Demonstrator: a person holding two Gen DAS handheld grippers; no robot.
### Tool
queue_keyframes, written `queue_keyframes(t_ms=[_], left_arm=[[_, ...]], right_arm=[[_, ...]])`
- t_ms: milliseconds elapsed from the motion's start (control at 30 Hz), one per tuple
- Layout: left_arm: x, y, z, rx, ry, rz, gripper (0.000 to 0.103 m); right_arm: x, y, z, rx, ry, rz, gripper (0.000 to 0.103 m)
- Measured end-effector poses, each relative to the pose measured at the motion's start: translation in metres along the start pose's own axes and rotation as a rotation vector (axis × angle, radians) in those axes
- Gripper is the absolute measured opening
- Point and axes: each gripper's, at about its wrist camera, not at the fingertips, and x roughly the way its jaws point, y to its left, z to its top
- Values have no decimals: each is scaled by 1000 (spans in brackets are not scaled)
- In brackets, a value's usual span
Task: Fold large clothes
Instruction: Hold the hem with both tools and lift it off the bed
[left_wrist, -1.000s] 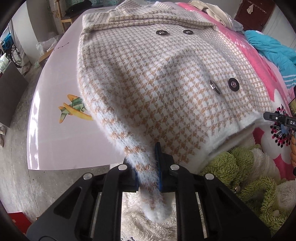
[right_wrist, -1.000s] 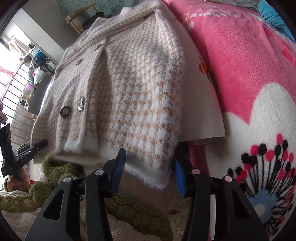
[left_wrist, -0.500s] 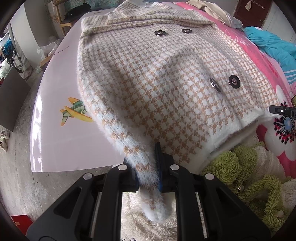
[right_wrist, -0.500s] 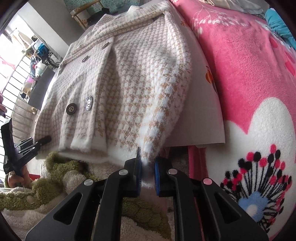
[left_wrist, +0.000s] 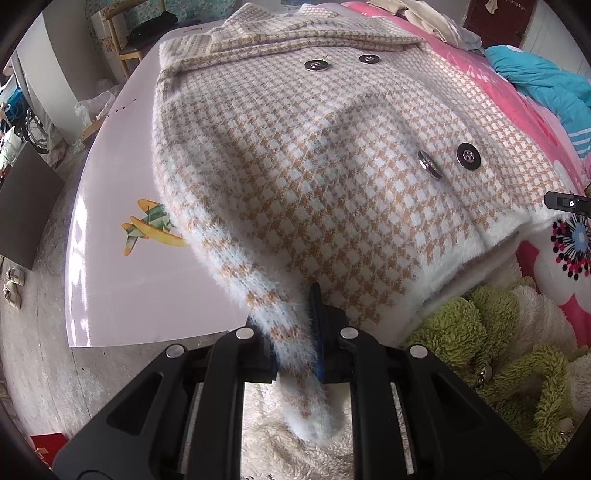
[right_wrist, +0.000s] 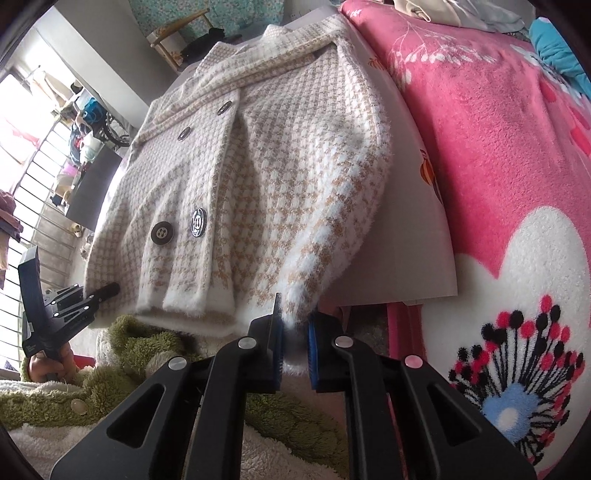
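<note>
**Both lower corners pinched, ready to carry the hem up**

I have the fuzzy beige-and-white houndstooth knit coat (left_wrist: 314, 177) lying front-up on a pale glossy board (left_wrist: 122, 288) on the bed, collar at the far end, its hem overhanging the near edge above a green plush garment (left_wrist: 491, 339).

To fold well, I want both hands to rise together and travel evenly toward the collar, keeping the hem taut between them so the fold line falls straight and the buttons (left_wrist: 468, 156) stay flat. Too quick a pull could, I judge, slide the whole coat across the slick board.

My left gripper (left_wrist: 295, 343) is clenched on the left lower corner, with the fuzzy tip hanging out below the blue pads (left_wrist: 317, 332). My right gripper (right_wrist: 294, 350) has just been closing and now pinches the white fringe of the right lower corner; only a thin edge sits between its pads, so that hold looks the weaker one.
</note>
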Motion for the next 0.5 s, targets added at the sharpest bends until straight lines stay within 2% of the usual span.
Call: queue_keyframes(t_ms=[500], left_arm=[[0,-1,0,3,2,3,13]], right_arm=[[4,-3,-2,20,12,-3,11]])
